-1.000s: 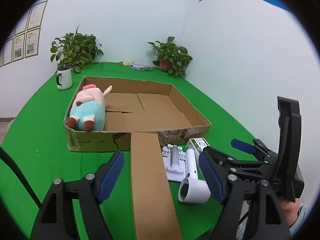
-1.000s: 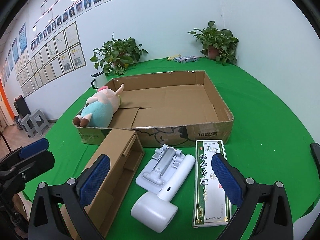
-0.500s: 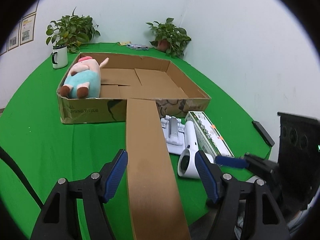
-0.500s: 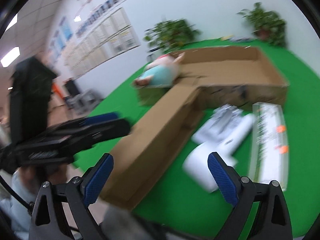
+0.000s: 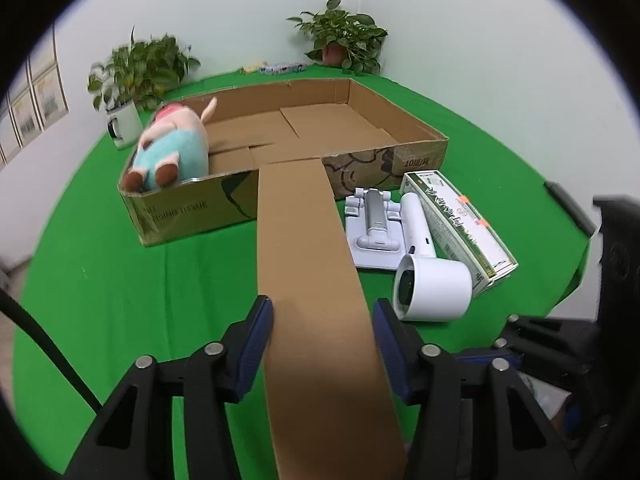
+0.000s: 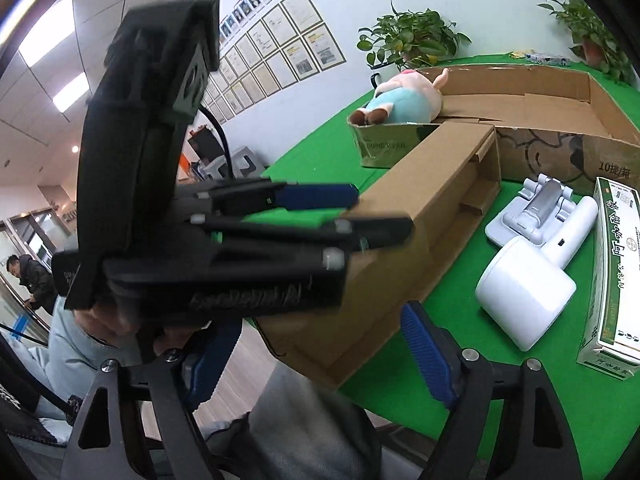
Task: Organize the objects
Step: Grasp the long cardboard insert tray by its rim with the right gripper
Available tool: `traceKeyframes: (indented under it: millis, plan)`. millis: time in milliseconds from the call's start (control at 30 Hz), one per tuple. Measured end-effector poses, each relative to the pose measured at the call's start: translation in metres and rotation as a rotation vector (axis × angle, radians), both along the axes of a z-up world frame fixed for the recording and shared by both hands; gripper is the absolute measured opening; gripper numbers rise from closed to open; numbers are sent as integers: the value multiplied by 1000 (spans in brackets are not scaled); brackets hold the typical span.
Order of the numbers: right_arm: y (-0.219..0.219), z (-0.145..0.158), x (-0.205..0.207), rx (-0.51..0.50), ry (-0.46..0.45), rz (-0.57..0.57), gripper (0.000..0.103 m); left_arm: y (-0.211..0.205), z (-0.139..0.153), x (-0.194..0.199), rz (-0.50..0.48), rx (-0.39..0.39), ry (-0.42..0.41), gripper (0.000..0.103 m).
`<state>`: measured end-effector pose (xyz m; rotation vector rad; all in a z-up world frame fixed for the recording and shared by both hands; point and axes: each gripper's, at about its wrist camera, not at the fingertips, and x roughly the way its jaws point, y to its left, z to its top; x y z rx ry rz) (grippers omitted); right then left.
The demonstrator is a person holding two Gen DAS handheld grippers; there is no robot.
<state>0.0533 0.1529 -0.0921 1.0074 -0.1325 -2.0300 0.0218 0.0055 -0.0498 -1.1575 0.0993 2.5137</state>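
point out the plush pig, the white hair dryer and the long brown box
plush pig (image 5: pixel 172 152), left wrist view, on its blue body
white hair dryer (image 5: pixel 434 284), left wrist view, on the side of its round barrel
long brown box (image 5: pixel 304 240), left wrist view, on its flat top face

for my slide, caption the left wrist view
Left gripper closing around long cardboard box, plush pig in tray.

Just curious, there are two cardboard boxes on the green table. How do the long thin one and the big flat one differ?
The long thin box is narrow and plain brown; the big flat tray box is wide, shallow and printed on its front. The long thin box looks empty through its open side, while the big flat tray box holds a plush pig. Both are brown cardboard.
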Motion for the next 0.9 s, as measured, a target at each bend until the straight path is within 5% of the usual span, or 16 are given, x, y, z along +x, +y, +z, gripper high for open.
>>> traceKeyframes:
  millis: [567,900]
  plan:
    - [-9,-24,-39,4,-120,-98,79,-68,10,2,118,135,-20,36]
    - [-41,-46,-74,53,-249,-195,43,-91,2,0,167,157,-50,13]
